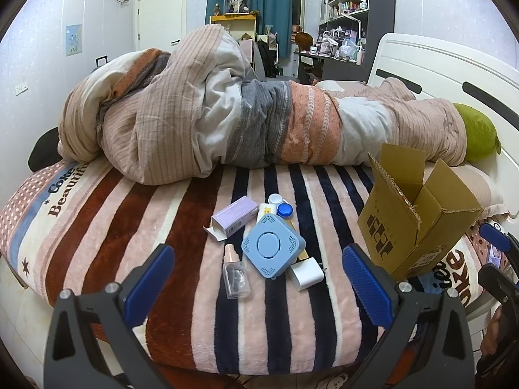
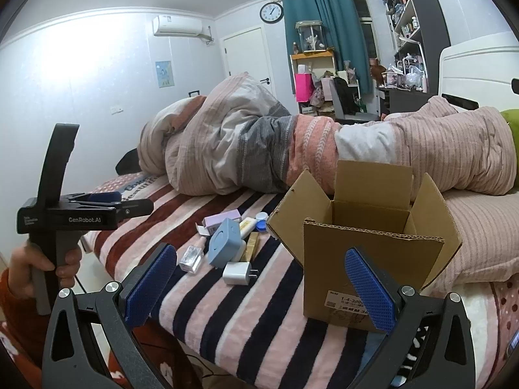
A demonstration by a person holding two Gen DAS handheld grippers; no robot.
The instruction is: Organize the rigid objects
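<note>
Beside cardboard box (image 2: 363, 259), cluttered toiletries (image 1: 269, 243).

Bedding: crumpled pink, grey and orange striped duvet (image 1: 227, 107) across the far bed.
Blanket: plush striped fleece (image 1: 181, 233) underneath.
Wall: round clock (image 2: 271, 12), white air conditioner (image 2: 177, 26).
Window: teal curtain (image 2: 340, 32).

Even indoor light, wall glare (image 2: 65, 61), sharp, fisheye-bent dark corners
</note>
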